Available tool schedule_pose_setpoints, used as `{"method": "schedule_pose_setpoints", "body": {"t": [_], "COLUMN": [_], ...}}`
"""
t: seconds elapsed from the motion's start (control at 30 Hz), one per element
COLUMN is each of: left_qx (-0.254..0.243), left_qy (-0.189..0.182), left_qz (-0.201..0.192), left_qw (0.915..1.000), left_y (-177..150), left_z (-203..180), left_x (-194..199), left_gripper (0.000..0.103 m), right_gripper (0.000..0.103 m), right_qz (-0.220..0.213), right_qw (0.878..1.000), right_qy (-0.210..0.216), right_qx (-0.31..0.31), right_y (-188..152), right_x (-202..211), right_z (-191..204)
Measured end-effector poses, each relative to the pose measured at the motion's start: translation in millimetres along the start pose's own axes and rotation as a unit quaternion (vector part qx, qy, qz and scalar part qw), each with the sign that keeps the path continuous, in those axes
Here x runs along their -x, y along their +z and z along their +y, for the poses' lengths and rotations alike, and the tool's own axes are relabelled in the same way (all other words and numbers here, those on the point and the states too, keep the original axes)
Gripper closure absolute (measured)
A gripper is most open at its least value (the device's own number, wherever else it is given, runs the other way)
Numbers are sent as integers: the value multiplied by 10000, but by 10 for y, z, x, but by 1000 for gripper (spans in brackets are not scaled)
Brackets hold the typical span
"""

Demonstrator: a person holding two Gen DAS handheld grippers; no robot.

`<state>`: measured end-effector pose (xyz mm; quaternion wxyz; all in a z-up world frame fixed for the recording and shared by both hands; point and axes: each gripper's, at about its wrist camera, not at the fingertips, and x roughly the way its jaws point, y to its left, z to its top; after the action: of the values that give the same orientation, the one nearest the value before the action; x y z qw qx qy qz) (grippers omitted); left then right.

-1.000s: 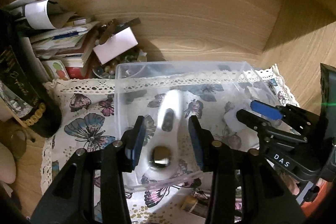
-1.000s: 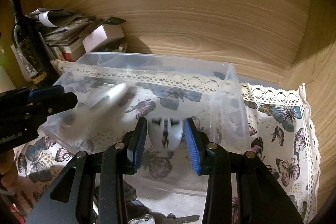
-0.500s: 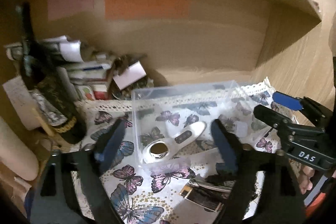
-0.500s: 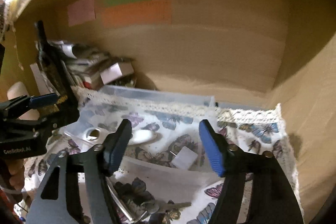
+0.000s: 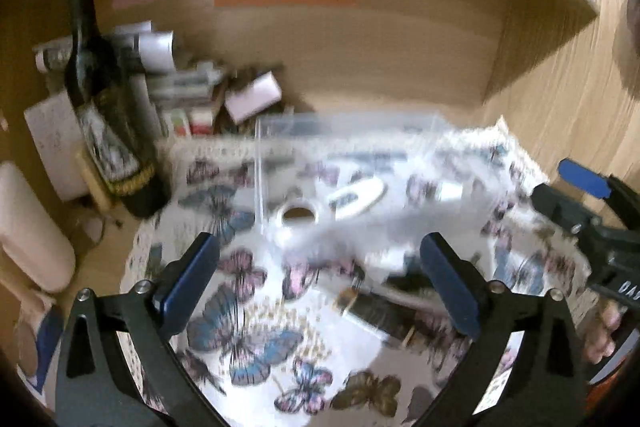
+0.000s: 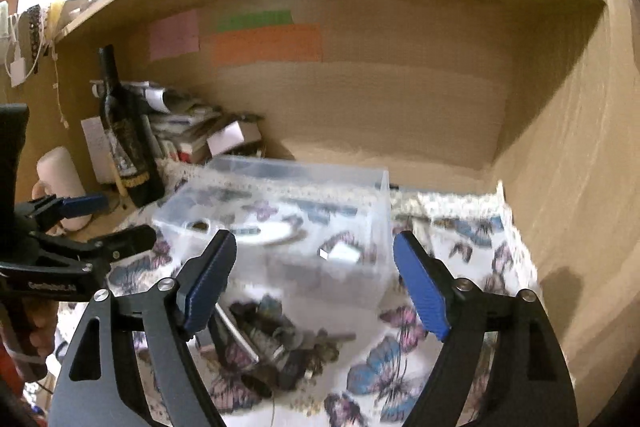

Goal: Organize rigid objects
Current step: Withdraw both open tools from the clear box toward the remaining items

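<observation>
A clear plastic box (image 5: 352, 131) (image 6: 300, 175) stands on a butterfly-print cloth (image 5: 248, 327) (image 6: 460, 235). Inside it lie a long white device (image 5: 356, 195) (image 6: 268, 233) and a small white block (image 5: 448, 191) (image 6: 344, 253). My left gripper (image 5: 316, 283) is open and empty, held back from the box's near side; it also shows in the right wrist view (image 6: 116, 223). My right gripper (image 6: 316, 285) is open and empty in front of the box; it also shows in the left wrist view (image 5: 560, 183). Loose keys and small dark objects (image 6: 276, 339) (image 5: 380, 303) lie on the cloth before the box.
A dark wine bottle (image 5: 104, 107) (image 6: 124, 135) stands at the left beside a pile of papers and boxes (image 5: 192, 83) (image 6: 192, 131). Wooden walls close the back and right of the alcove. Coloured notes (image 6: 264, 43) hang on the back wall.
Both grippers opened, leaving the white device and the white block in the box, then drew back and up from the box. The view is now blurred by motion.
</observation>
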<state>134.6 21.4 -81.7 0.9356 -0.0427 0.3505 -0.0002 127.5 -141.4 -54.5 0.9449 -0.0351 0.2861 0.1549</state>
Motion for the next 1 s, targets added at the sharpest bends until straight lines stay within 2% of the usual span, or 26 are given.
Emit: {"method": "schedule_pose_setpoints", "body": {"t": [0.13, 0.3, 0.57, 0.73, 0.8, 0.87, 1.0], "left_qx": [36, 132, 375, 98, -30, -219, -258], "left_qy": [78, 43, -236, -285, -294, -260, -235], "left_qz": [501, 916, 1176, 1144, 1181, 1246, 1323], "left_qw": [9987, 9957, 9921, 9930, 9926, 9916, 9906], "left_y": [-243, -441, -435, -396, -411, -448, -535], "left_z": [67, 104, -10, -213, -267, -312, -235], "left_x": [-188, -353, -534, -633, -678, -721, -720], "left_gripper": [1, 1, 1, 2, 5, 19, 22], "right_gripper": [24, 24, 41, 50, 55, 58, 65], "right_qz": [226, 557, 1001, 1217, 1310, 1381, 1484], "right_qw": [9997, 9984, 9943, 9914, 9900, 9890, 9875], "right_qy": [-29, 120, 368, 469, 508, 511, 527], "right_qx": [-39, -49, -20, -53, -94, -103, -66], "right_y": [-202, -429, -609, -692, -723, -751, -798], "right_x": [-39, -104, -286, -355, -376, -393, -408], "right_z": [3, 56, 176, 204, 202, 206, 234]}}
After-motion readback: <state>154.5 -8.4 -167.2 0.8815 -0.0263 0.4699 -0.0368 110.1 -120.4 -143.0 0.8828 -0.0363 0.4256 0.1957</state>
